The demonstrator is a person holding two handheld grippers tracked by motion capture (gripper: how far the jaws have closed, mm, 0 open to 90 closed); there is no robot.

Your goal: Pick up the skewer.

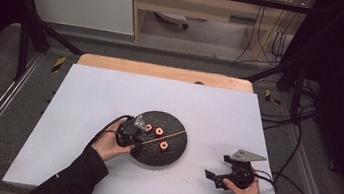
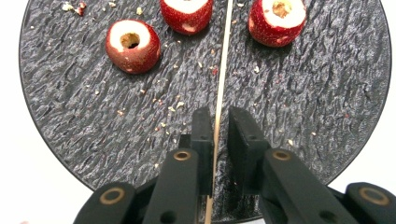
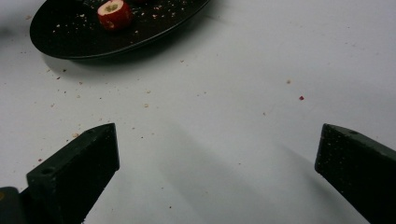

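Two left tool (image 2: 217, 128) jaws flank skewer (image 2: 223, 70) at plate (image 2: 70, 116) edge.

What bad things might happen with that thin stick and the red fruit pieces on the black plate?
1. The left gripper has its jaws around the wooden skewer near one end, with a small gap showing on one side. Held that loosely, the skewer might tilt or slip when lifted.
2. The skewer lies between two cored red fruit pieces; swinging it might knock them across the black plate.
3. The right gripper rests open on the white table, too far away to steady anything.
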